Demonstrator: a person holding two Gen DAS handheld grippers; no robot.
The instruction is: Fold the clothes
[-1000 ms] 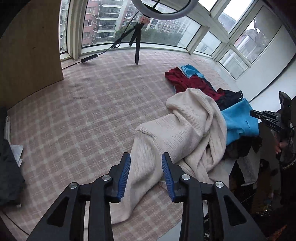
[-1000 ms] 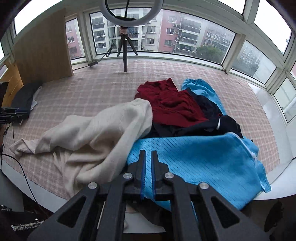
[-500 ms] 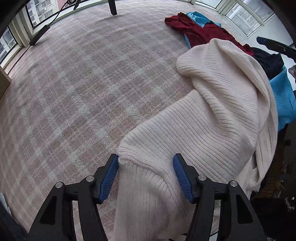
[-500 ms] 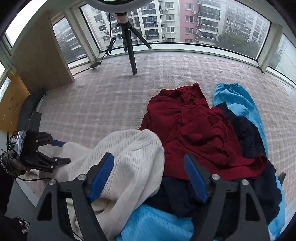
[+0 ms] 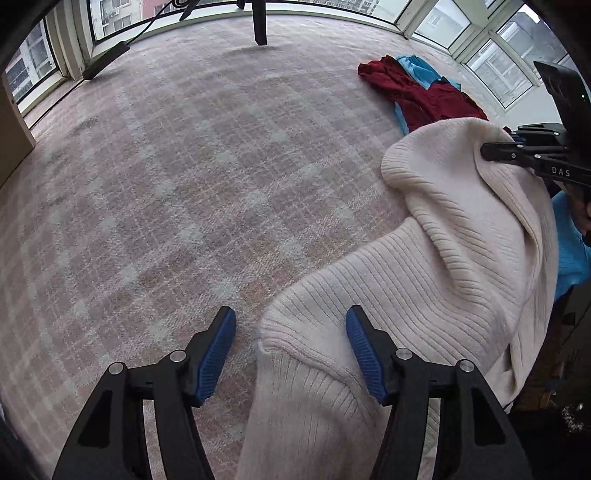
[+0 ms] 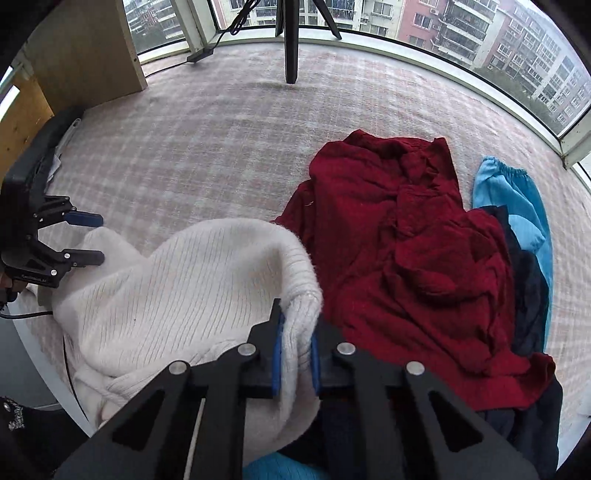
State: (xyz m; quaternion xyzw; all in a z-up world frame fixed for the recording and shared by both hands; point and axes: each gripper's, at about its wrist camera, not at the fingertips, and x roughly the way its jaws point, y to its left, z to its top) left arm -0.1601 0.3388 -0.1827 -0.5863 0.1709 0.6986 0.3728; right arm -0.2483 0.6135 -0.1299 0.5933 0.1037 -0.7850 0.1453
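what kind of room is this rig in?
Probably a home bay-window platform, high up: curved windows facing apartment blocks, a plaid cover with loose clothes such as the cream sweater, and a tripod for recording.

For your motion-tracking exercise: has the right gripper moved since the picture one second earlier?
Yes. The right gripper left the blue garment and went leftward, toward the wooden panel, and now pinches the cream sweater.
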